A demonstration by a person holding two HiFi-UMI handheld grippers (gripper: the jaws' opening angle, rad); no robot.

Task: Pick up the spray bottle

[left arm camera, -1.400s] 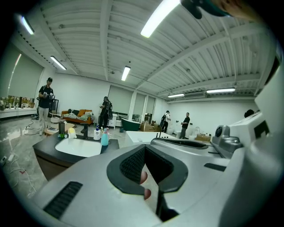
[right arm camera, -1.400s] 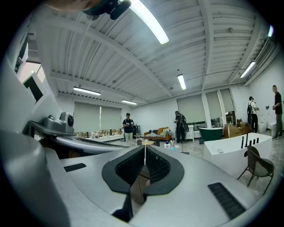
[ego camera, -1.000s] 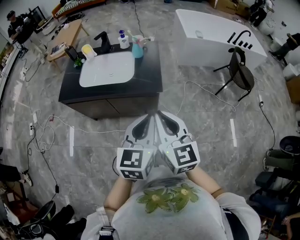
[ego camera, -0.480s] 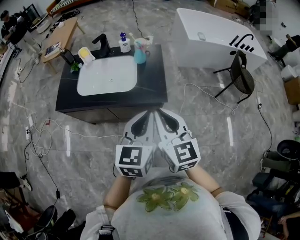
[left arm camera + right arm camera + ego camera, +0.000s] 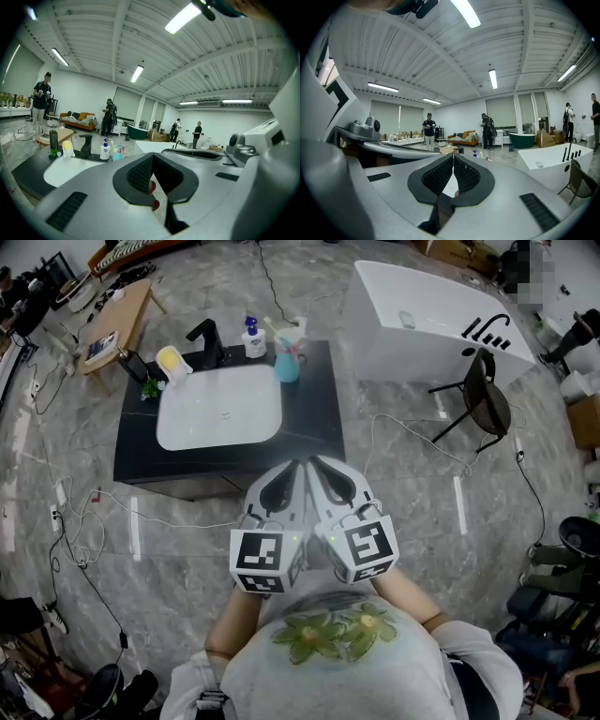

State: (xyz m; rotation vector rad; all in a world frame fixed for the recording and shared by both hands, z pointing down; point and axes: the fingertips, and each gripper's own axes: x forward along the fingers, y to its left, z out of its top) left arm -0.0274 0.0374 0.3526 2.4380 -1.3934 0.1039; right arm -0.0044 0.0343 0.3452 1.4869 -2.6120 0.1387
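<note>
My left gripper (image 5: pixel 299 468) and right gripper (image 5: pixel 317 465) are closed and empty. I should open one before reaching the spray bottle (image 5: pixel 288 364) on the tabletop (image 5: pixel 311 418).

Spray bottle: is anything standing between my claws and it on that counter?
Nothing visible does. The spray bottle stands at the back of the counter, right of the sink. Only bare countertop and floor lie between it and the left claw and right claw, both shut. The pump bottle stands to its left, off the path.
</note>
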